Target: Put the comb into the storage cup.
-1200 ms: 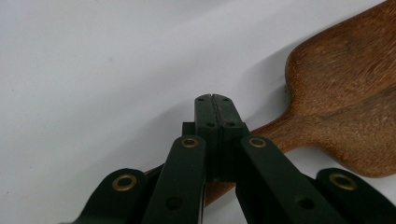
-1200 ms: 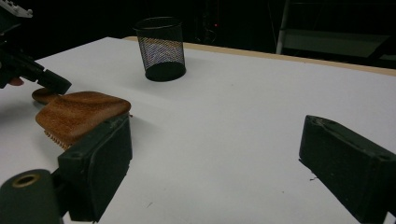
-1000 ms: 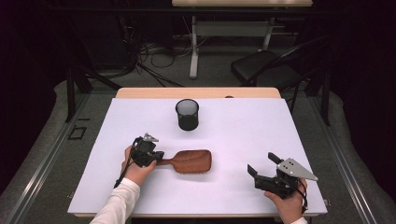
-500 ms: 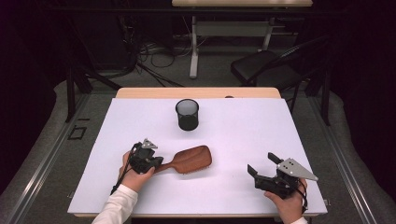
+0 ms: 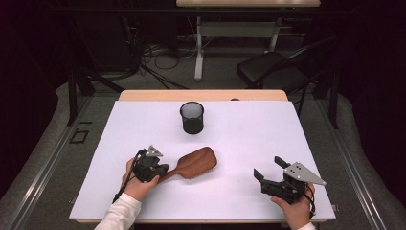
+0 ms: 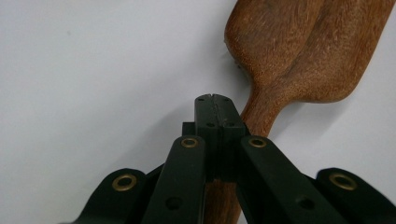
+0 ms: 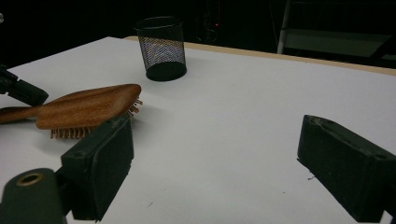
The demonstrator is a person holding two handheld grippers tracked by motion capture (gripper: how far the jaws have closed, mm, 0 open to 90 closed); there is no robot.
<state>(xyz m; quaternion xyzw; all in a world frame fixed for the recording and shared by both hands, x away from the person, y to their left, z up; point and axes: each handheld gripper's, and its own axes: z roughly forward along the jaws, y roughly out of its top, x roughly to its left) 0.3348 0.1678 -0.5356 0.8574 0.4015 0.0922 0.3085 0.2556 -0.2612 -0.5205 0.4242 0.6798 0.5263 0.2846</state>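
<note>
Wide bare table (image 5: 239,143) between wooden hairbrush (image 5: 194,163) and right gripper (image 5: 270,168), free passage there. Black mesh cup (image 5: 192,117) stands beyond brush (only obstacle at centre far side). Right half of table open.

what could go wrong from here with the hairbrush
1. The left gripper pinches only the thin handle of the wooden hairbrush, far from its heavy head, so the brush may pivot or slip between the fingers when lifted.
2. The mesh cup is light and narrow. If the brush goes there, its wide head could knock the cup over.
3. The right gripper rests open, apart from the brush, so nothing steadies the load.
</note>
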